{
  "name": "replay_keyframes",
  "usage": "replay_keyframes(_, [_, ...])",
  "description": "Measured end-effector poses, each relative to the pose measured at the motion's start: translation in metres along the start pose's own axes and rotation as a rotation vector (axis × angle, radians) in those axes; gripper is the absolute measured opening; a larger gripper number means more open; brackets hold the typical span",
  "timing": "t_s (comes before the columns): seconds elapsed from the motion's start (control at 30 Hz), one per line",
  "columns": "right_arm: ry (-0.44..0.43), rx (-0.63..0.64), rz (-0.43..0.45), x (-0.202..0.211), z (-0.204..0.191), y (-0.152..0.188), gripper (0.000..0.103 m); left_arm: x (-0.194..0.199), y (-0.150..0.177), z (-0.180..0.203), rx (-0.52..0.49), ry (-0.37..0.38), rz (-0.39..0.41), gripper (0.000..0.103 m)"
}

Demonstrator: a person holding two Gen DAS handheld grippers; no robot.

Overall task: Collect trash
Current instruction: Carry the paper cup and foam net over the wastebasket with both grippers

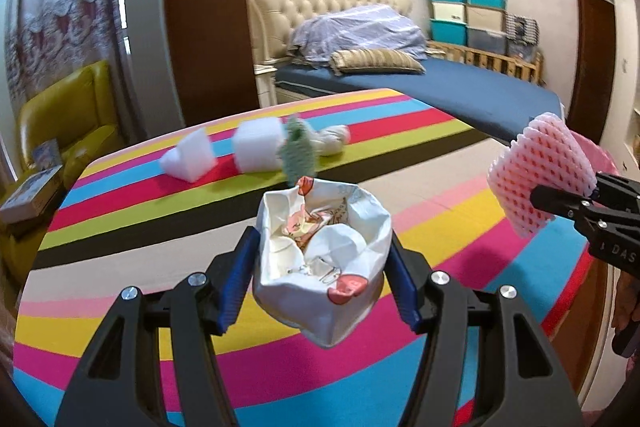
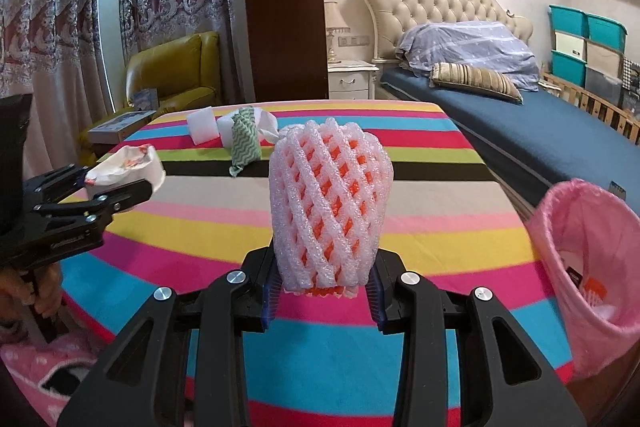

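My right gripper (image 2: 322,301) clamps a pink foam fruit net (image 2: 330,203); the pink-lined bin (image 2: 560,227), probably nearest it, stands rightward; my left gripper (image 1: 320,291) clamps a crumpled white paper cup (image 1: 322,259).

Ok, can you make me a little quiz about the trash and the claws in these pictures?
1. True or false: the left claw is empty.
2. What does the right claw hold? A) green cloth B) pink foam net C) white block
3. Fill in: the bin is lined with a ____ bag.

Key:
1. False; it grips a crumpled paper cup.
2. B; the pink foam net stands between its pads. The green cloth and white foam blocks lie on the striped table.
3. Pink.
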State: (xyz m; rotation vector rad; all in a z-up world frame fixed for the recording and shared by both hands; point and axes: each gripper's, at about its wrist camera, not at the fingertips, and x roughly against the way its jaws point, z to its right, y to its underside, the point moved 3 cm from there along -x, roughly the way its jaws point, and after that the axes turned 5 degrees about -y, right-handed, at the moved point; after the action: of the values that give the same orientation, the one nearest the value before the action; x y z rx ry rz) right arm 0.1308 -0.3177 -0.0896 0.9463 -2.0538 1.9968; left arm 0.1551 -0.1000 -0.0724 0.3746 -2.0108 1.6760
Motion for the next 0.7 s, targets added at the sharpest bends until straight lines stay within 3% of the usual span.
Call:
replay_keyframes(0.27, [0.045,-0.033,0.022,0.031,0.029,0.016,0.036,-0.006,-0.013,0.049,-0.094,0.1,-0.002,0.059])
replay_keyframes(0.7, [0.235,-0.181,0.085,0.081,0.124,0.032,0.036,-0.026,-0.05,0.157,-0.209,0.318,-0.021,0.06])
